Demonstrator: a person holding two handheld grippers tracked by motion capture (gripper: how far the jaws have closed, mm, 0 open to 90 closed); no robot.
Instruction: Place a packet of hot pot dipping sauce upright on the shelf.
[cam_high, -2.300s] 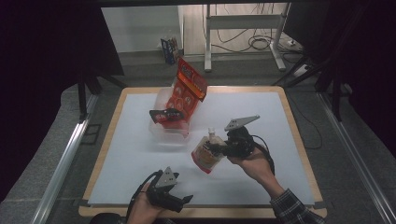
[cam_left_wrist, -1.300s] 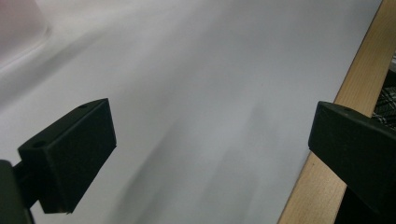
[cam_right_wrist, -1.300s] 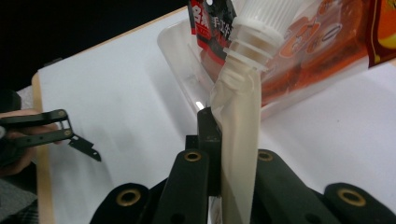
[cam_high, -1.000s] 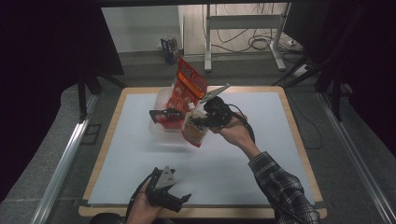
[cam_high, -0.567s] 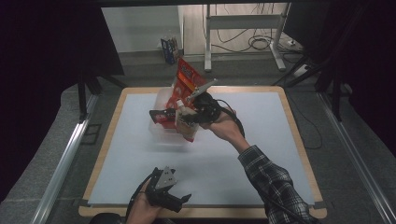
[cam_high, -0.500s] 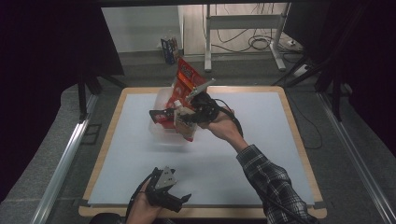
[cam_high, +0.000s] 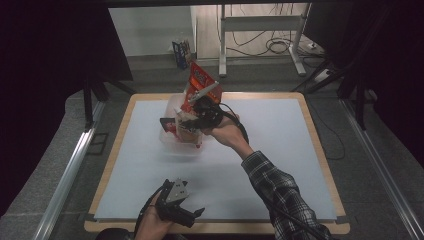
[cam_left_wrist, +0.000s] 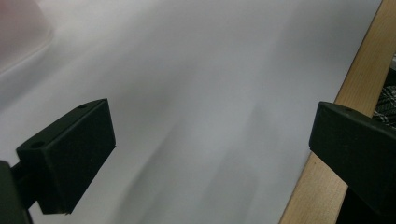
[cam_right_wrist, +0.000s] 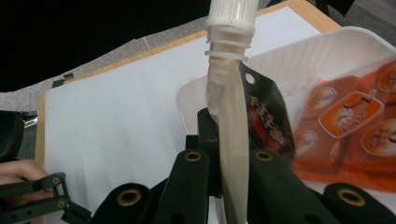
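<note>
Black and idle, your left gripper (cam_high: 192, 214) rests with jaws wide apart near the table's front edge. Over the clear plastic tub (cam_high: 171, 138), your right gripper (cam_right_wrist: 227, 184) pinches the beige spouted pouch (cam_right_wrist: 229, 140); lower it beside the orange-red snack bag (cam_high: 196, 82) before letting go. Printing looks blurred, probably unreadable.

Clear plastic tub (cam_high: 172, 137) at tabletop (cam_high: 280, 150) rear-left; red snack bags (cam_high: 197, 82) in it; spouted pouch (cam_high: 187, 131) over its right side.
</note>
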